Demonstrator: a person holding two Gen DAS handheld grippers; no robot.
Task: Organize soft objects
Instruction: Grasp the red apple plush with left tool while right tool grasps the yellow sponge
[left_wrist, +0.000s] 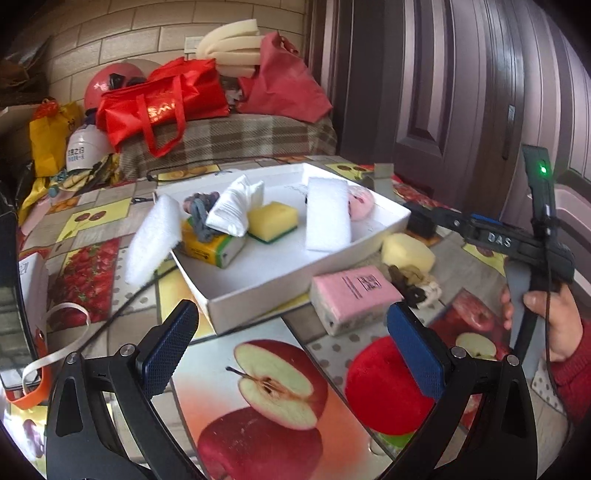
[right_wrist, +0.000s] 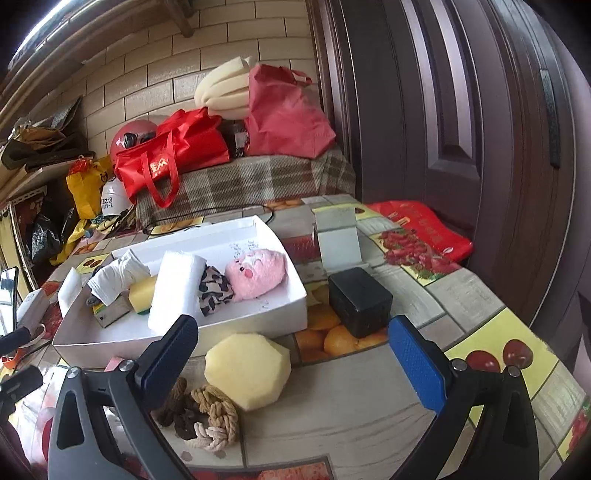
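Both tools stand spread wide with nothing between their blue pads: the left gripper (left_wrist: 291, 341) hangs over the fruit-printed tablecloth (left_wrist: 280, 384) in front of the white box (left_wrist: 258, 284), and the right gripper (right_wrist: 293, 354) hangs over the cloth just short of a pale yellow sponge (right_wrist: 247, 369) and a knot of brown and cream ropes (right_wrist: 207, 417). From the left view the right tool's black body shows the letters "DAS" (left_wrist: 499, 239) and a green light, held by a hand (left_wrist: 550, 325) in a red sleeve. Inside the box lie a yellow sponge with a green base (left_wrist: 273, 220), a folded white cloth (left_wrist: 234, 208), a grey knotted rope (left_wrist: 201, 212), a white foam pad (left_wrist: 328, 218), a pink plush face (right_wrist: 256, 277) and a spotted fabric piece (right_wrist: 214, 291); a yellow tissue pack (left_wrist: 212, 247) sits under the cloth. Another white foam pad (left_wrist: 153, 238) leans over the box's left rim. Outside, touching the box's front wall, is a pink tissue pack (left_wrist: 351, 299) with a printed code and small text too fine to read. A black block (right_wrist: 360, 306) sits to the right of the box. A red bag (left_wrist: 162, 101) behind bears gold characters, unreadable here.
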